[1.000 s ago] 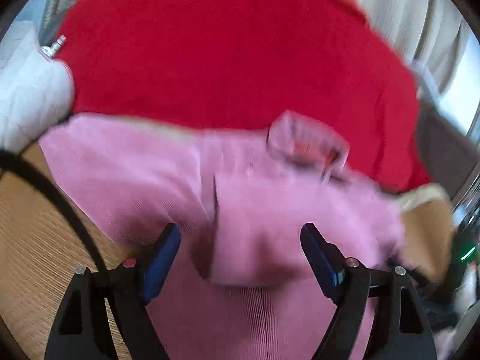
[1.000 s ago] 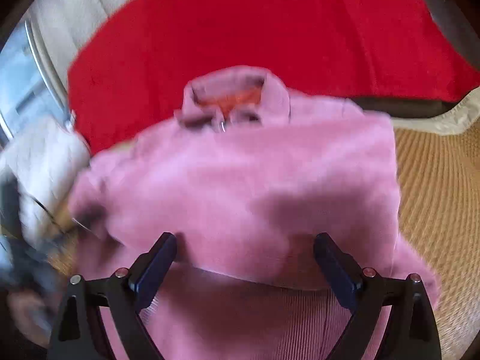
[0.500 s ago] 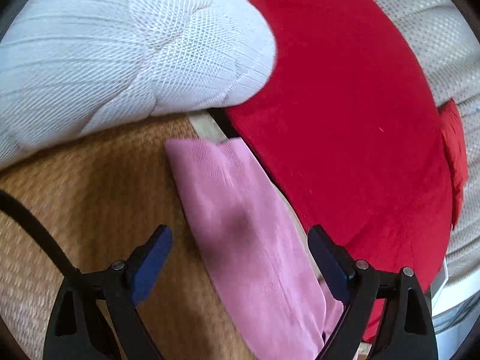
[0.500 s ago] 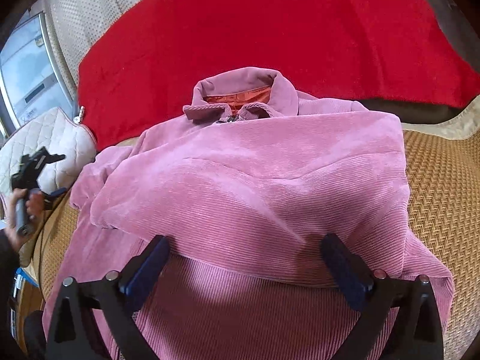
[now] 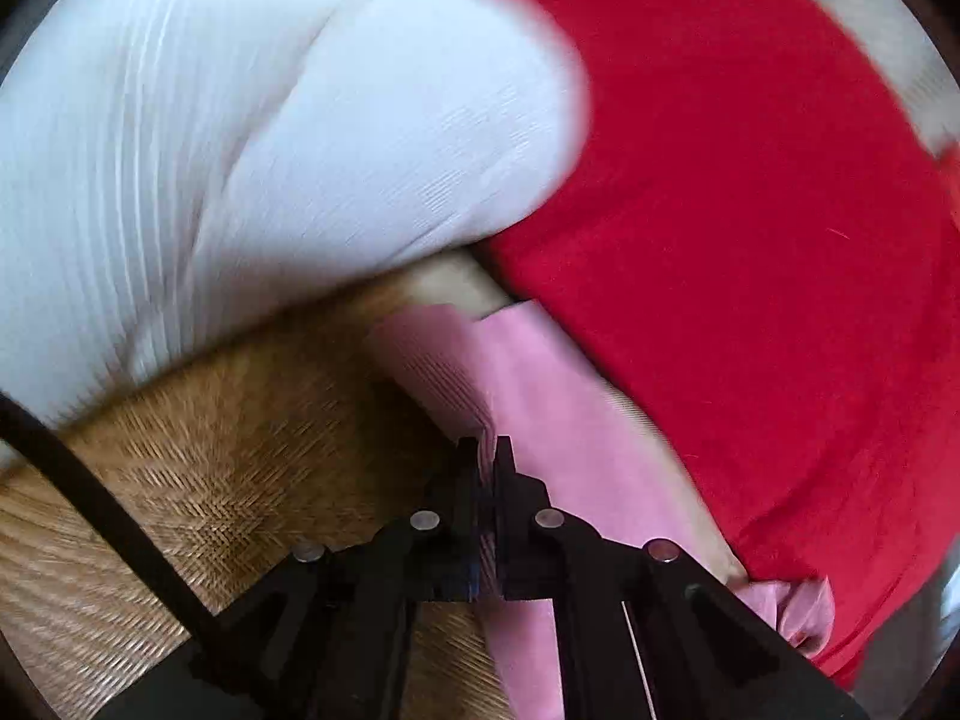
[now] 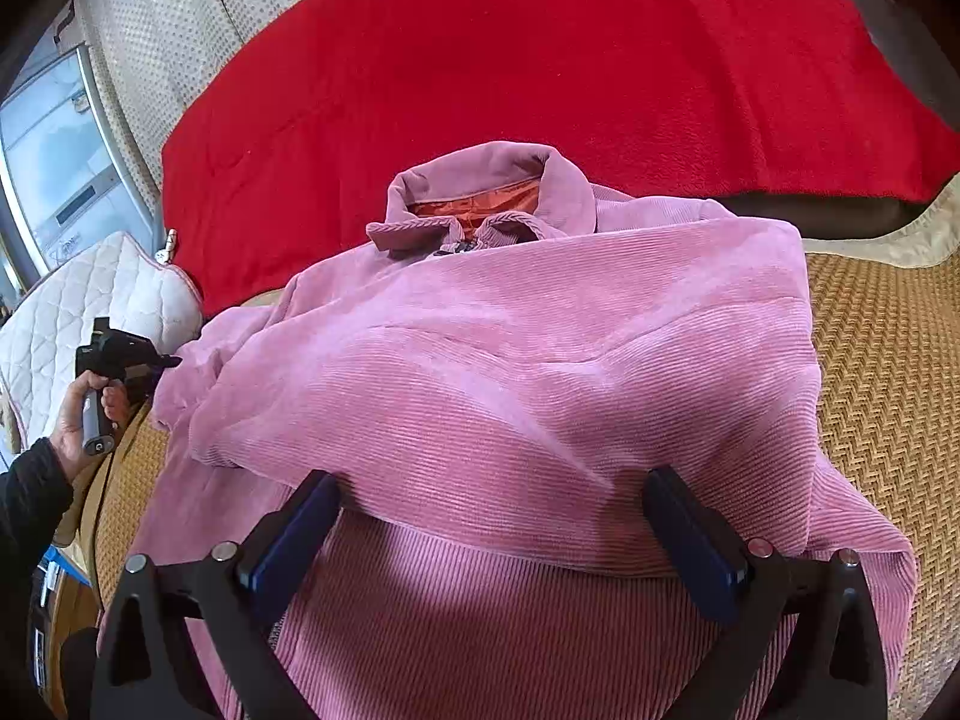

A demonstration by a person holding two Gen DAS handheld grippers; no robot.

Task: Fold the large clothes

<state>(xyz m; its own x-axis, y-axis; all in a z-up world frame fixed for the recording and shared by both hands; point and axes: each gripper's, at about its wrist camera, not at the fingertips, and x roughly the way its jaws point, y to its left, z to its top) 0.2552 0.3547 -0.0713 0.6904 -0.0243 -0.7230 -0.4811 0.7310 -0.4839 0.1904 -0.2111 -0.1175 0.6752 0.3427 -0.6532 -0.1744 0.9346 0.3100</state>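
Observation:
A pink corduroy jacket (image 6: 510, 372) with an orange lining lies on a woven straw mat (image 6: 888, 372). Its collar points to the far side and one sleeve is folded across the chest. My right gripper (image 6: 489, 516) is open and empty, just above the jacket's lower part. In the left wrist view my left gripper (image 5: 486, 450) is shut on the edge of the jacket's left sleeve (image 5: 540, 408), low over the mat (image 5: 210, 468). In the right wrist view the left gripper (image 6: 153, 363) shows at the jacket's left edge, held by a hand.
A red blanket (image 6: 540, 60) lies beyond the jacket, also in the left wrist view (image 5: 750, 210). A white quilted cushion (image 6: 90, 300) lies at the left, close in front of the left gripper (image 5: 270, 138). A beige sofa back (image 6: 180, 18) stands behind.
My left gripper swung from the jacket's middle to its left sleeve, then closed on the sleeve's edge. My right gripper stayed open over the lower part.

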